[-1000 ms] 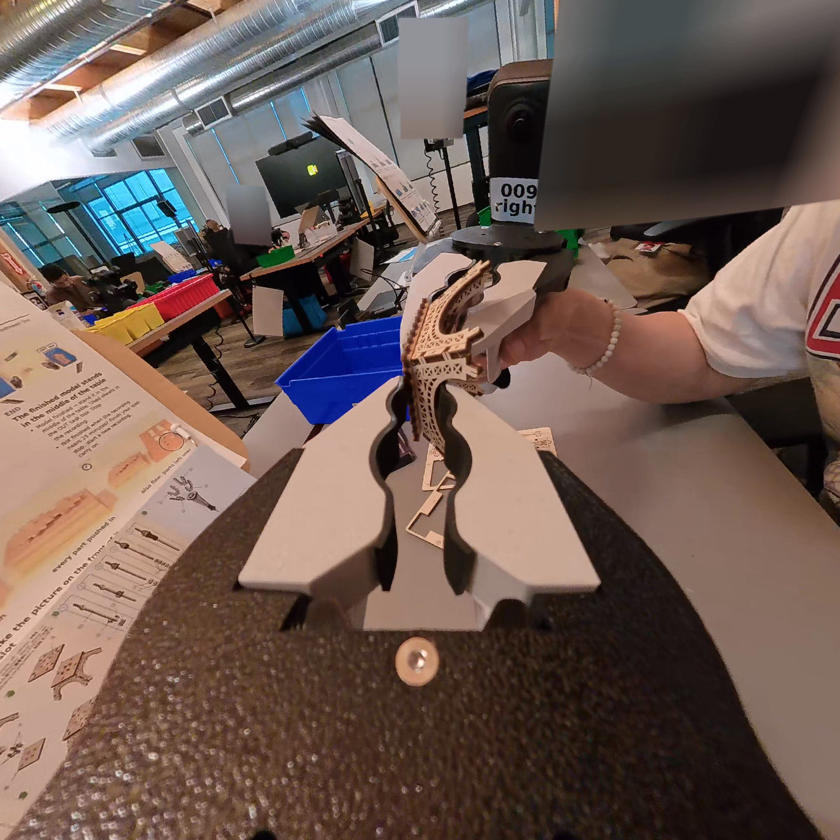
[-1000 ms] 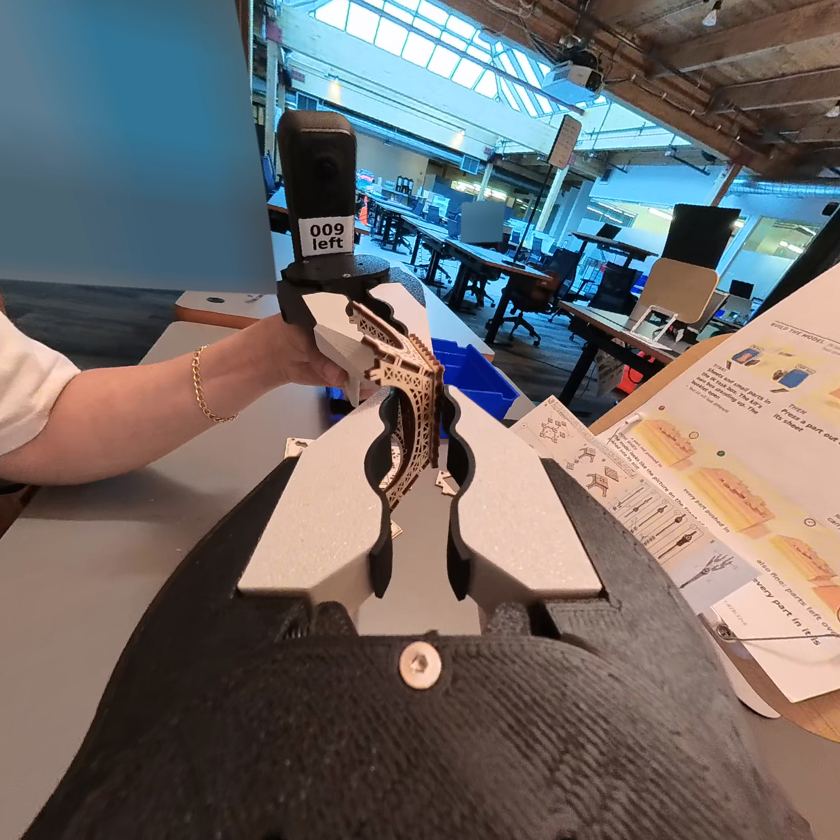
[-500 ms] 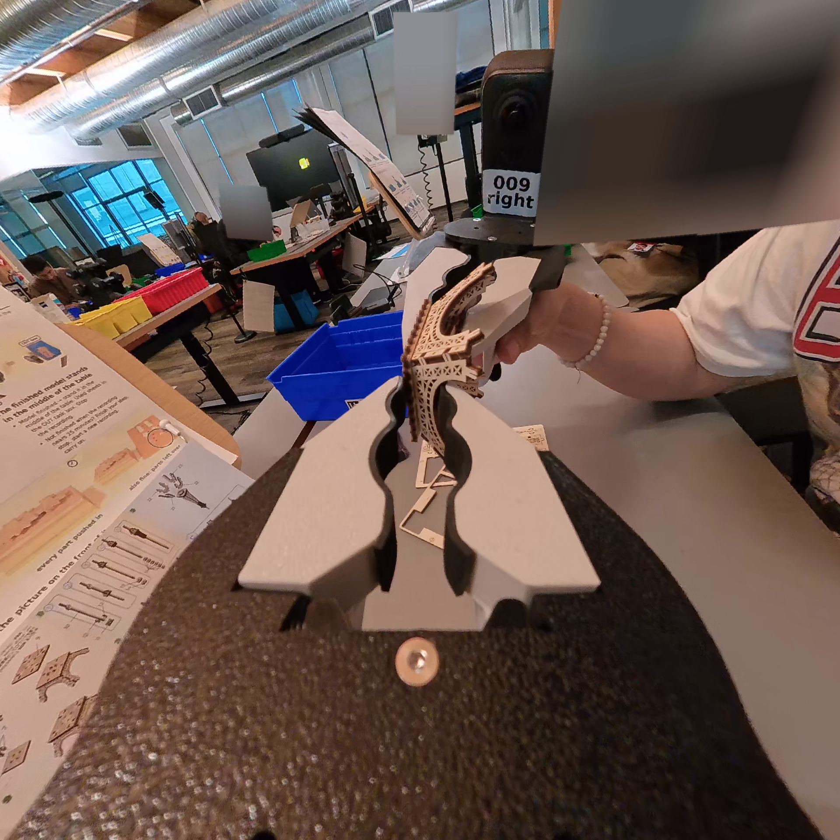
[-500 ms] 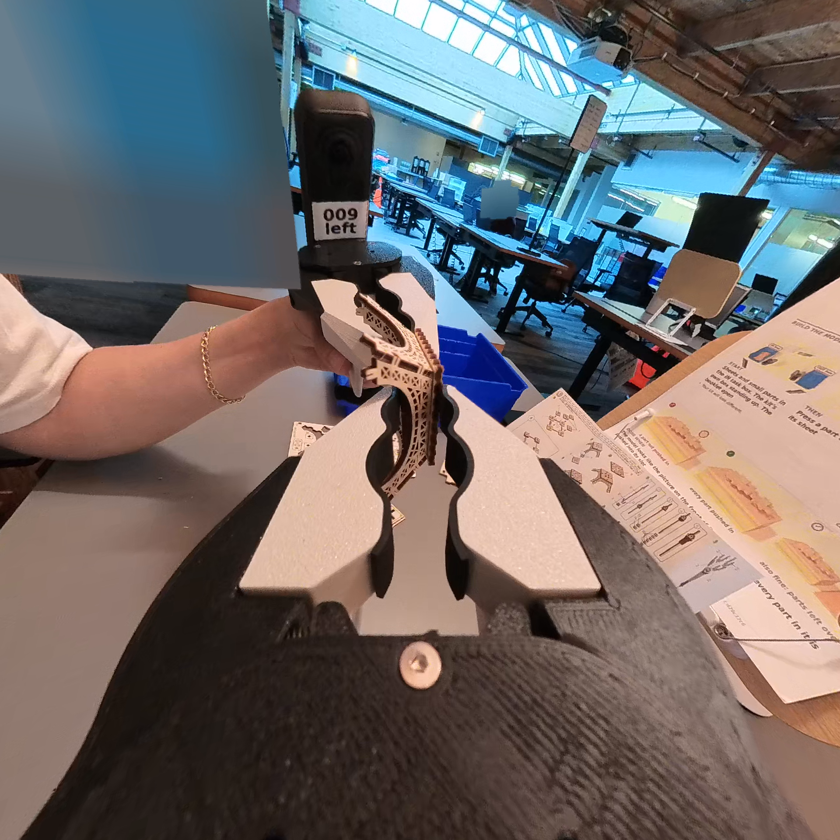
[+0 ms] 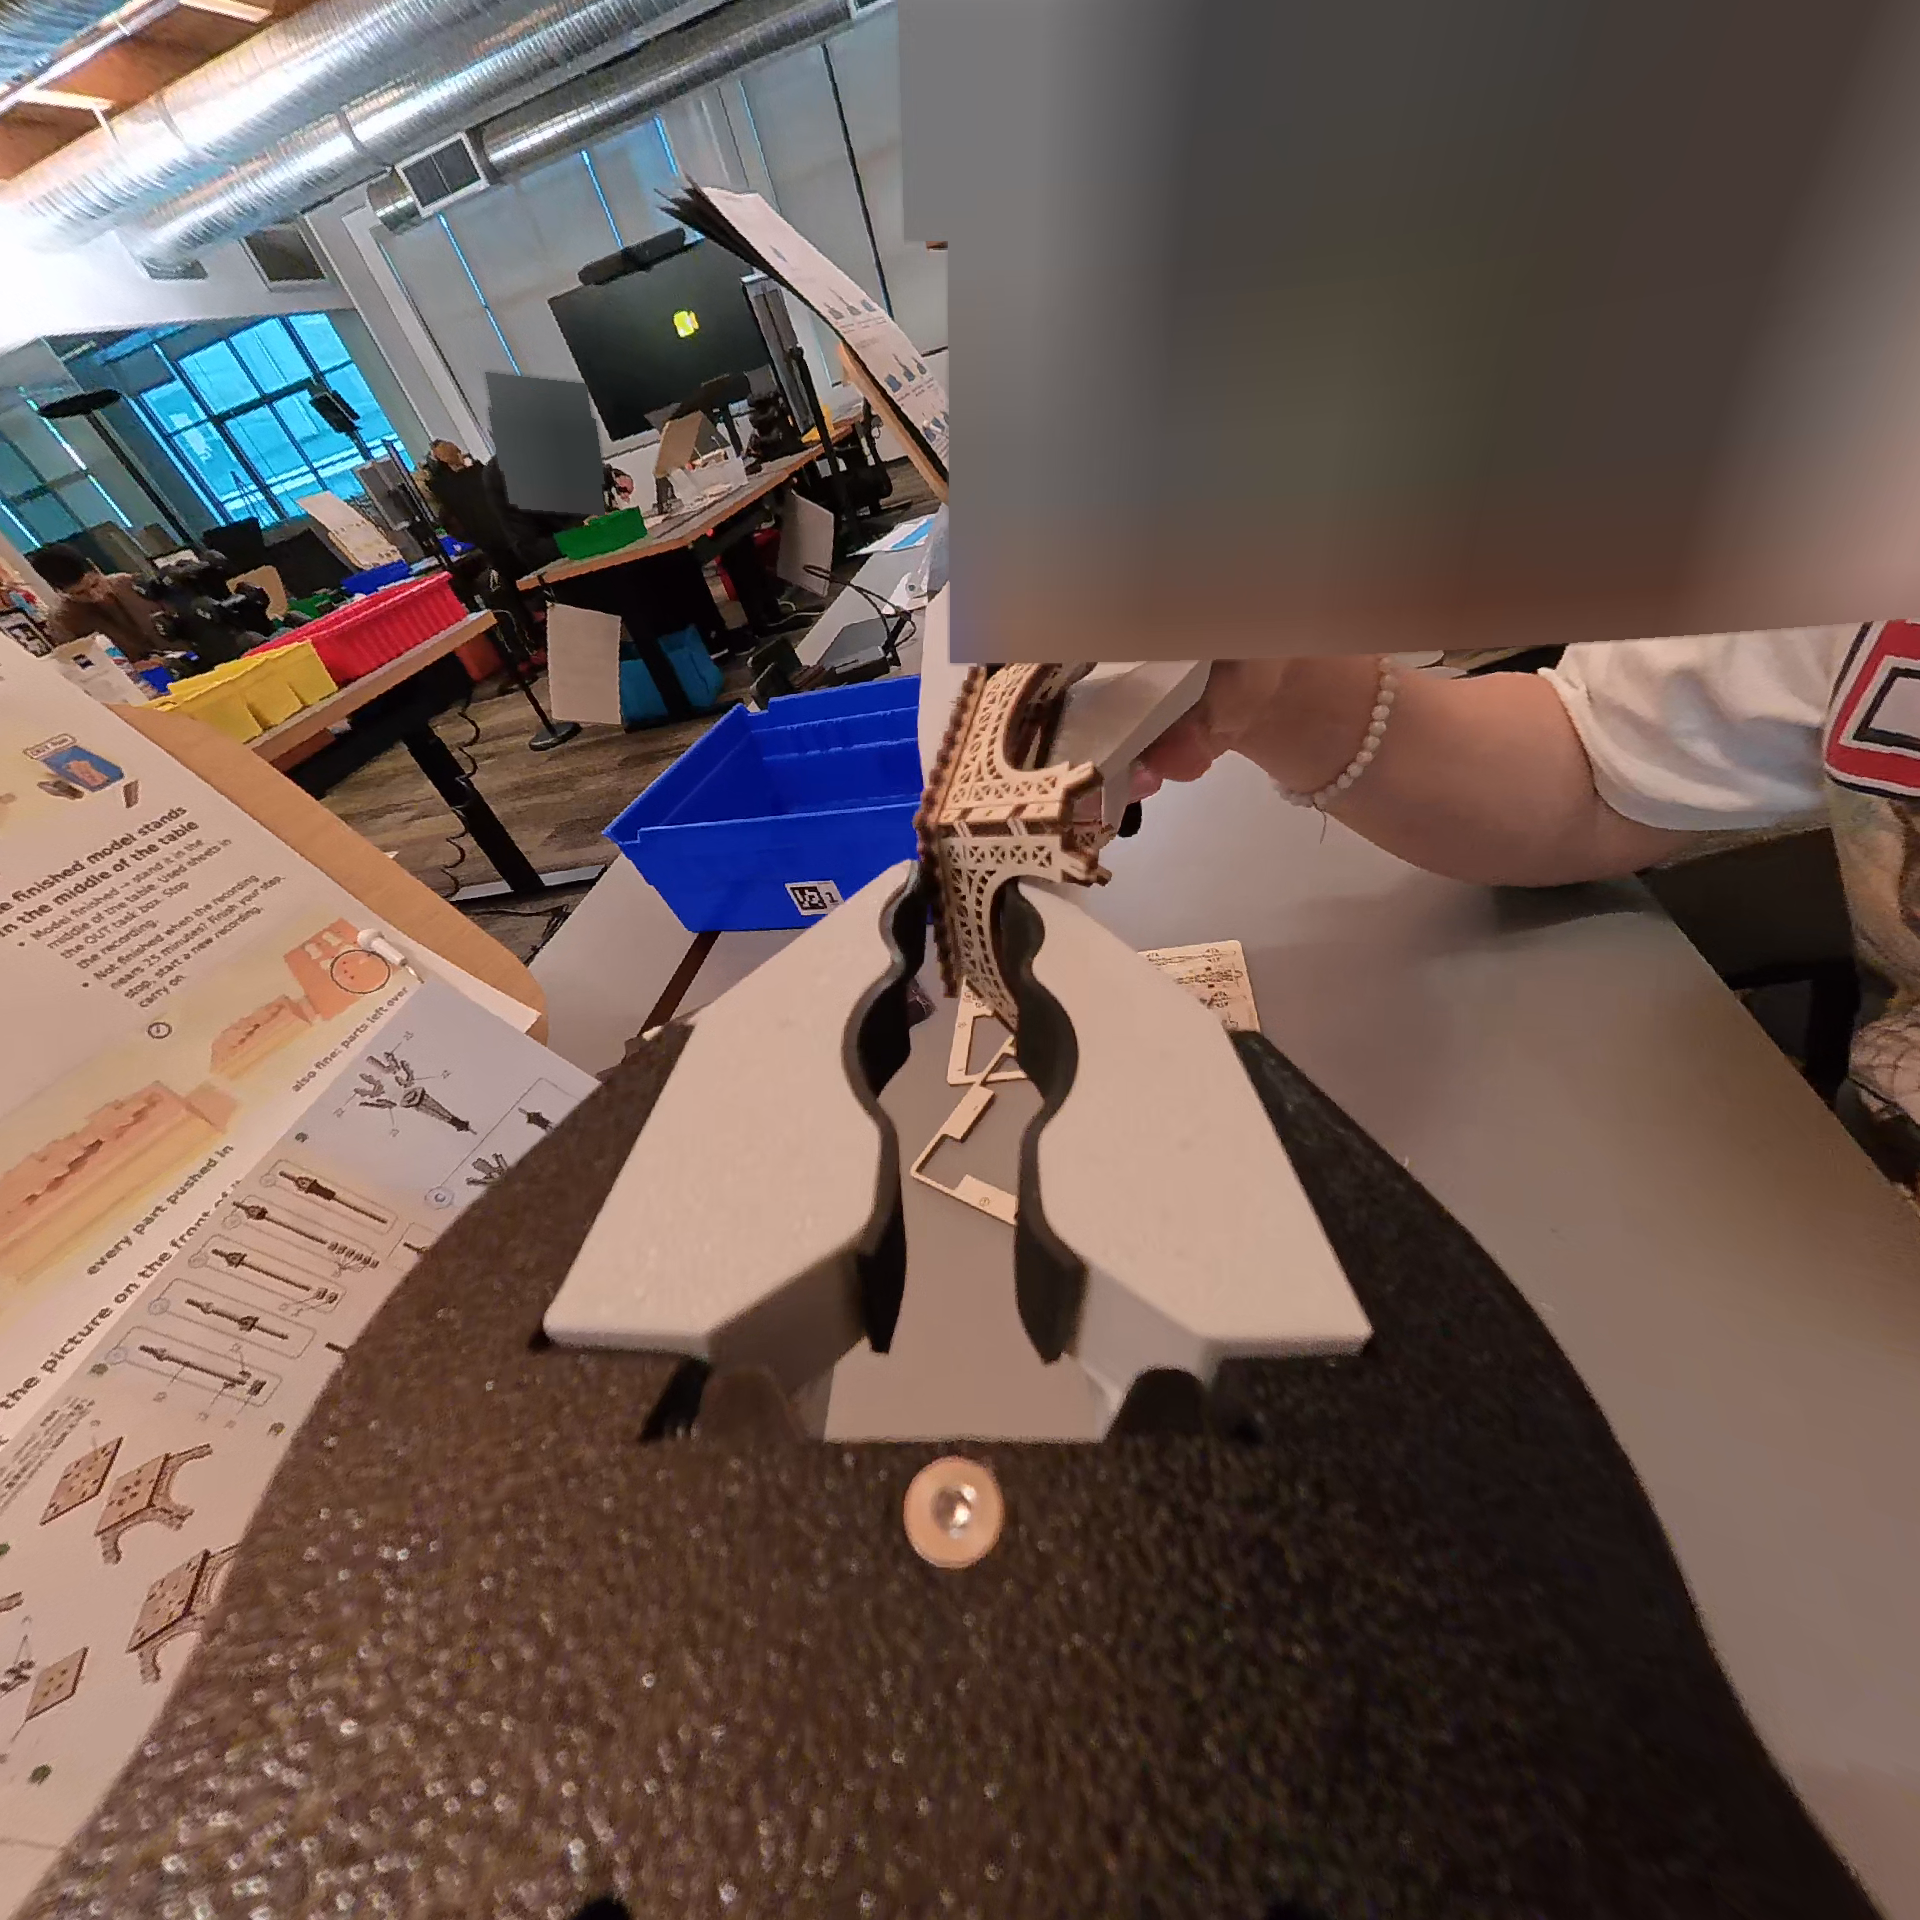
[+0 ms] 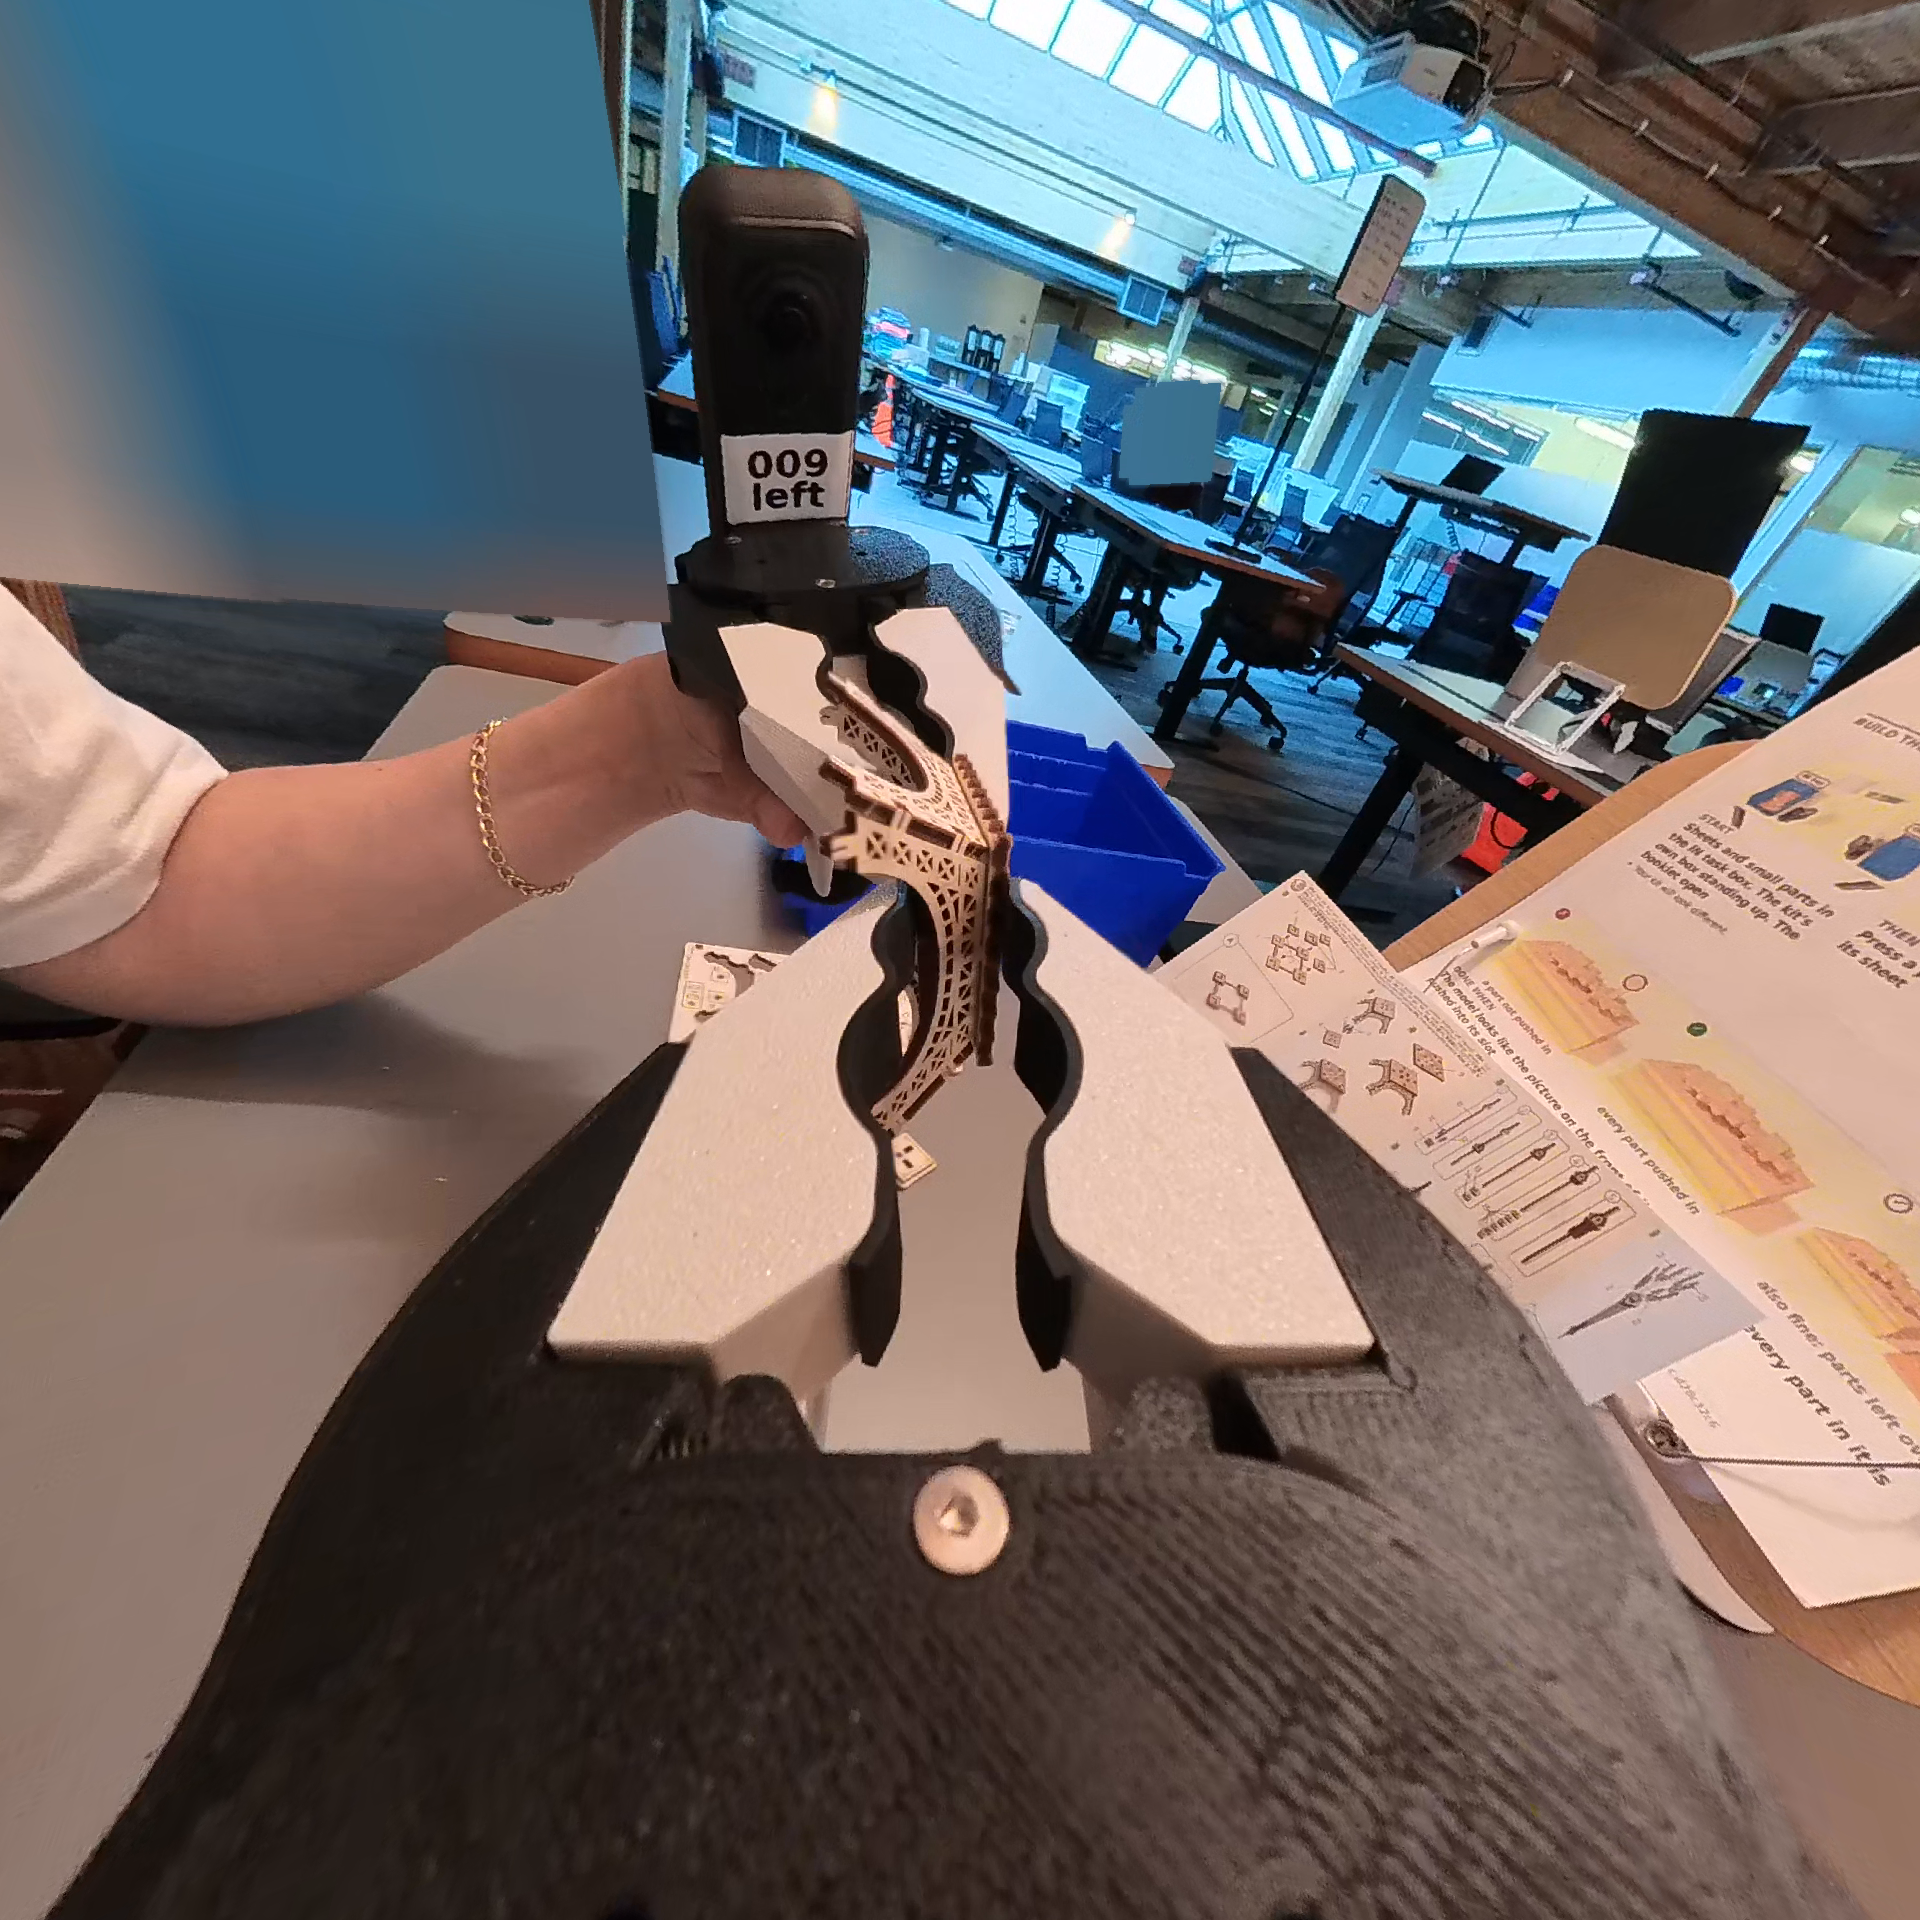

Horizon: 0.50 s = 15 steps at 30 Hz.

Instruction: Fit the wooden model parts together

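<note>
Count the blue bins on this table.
1: a blue bin sits at the table's far edge, beyond the wooden model both grippers hold. Others could be hidden behind the grippers.

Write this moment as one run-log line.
left hand-held gripper: shut on wooden lattice tower piece | right hand-held gripper: shut on same piece | piece held above grey table

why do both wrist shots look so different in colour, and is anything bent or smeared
Left wrist view: neutral to warm light, wooden model sharp, fisheye bends the ceiling ducts. Right wrist view: bluish cast from the skylights, model sharp, table edge curves. Big smeared patches in both were added afterwards.
</note>
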Available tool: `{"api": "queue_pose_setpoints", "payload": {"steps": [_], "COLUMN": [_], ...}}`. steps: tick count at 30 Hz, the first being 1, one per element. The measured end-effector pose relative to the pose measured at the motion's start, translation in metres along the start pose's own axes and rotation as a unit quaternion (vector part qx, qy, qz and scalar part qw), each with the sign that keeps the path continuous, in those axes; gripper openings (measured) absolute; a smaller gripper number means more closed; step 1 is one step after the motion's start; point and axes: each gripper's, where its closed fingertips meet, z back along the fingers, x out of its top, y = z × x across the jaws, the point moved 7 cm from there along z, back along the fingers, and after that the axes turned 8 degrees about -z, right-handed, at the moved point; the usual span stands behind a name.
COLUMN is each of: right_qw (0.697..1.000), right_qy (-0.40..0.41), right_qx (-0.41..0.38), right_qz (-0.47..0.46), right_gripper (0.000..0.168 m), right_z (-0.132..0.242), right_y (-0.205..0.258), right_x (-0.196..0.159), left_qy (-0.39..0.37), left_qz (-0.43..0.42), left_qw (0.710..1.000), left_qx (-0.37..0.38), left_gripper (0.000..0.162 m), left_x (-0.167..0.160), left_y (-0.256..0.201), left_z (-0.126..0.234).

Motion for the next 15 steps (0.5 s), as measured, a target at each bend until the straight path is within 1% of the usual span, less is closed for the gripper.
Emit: {"api": "queue_pose_setpoints", "payload": {"steps": [5, 10, 15], "right_qw": [1.000, 0.999, 1.000], "right_qy": [-0.007, -0.026, -0.023], "right_qx": [-0.003, -0.019, -0.007], "right_qz": [-0.001, 0.021, 0.015], "right_gripper": [0.013, 0.014, 0.014], "right_z": [-0.0002, 0.0026, 0.0011], "right_y": [-0.0004, 0.0001, 0.0020], "right_x": [0.0000, 0.0034, 0.0020], "left_qy": [0.007, -0.003, -0.001], "left_qz": [-0.009, 0.002, -0.002], "left_qw": [1.000, 1.000, 1.000], "left_qx": [0.006, 0.008, -0.003], "left_gripper": [0.010, 0.011, 0.011], "left_x": [0.0016, 0.0020, 0.0013], "left_y": [0.0003, 0.0027, 0.0006], "left_z": [0.0004, 0.0037, 0.0026]}}
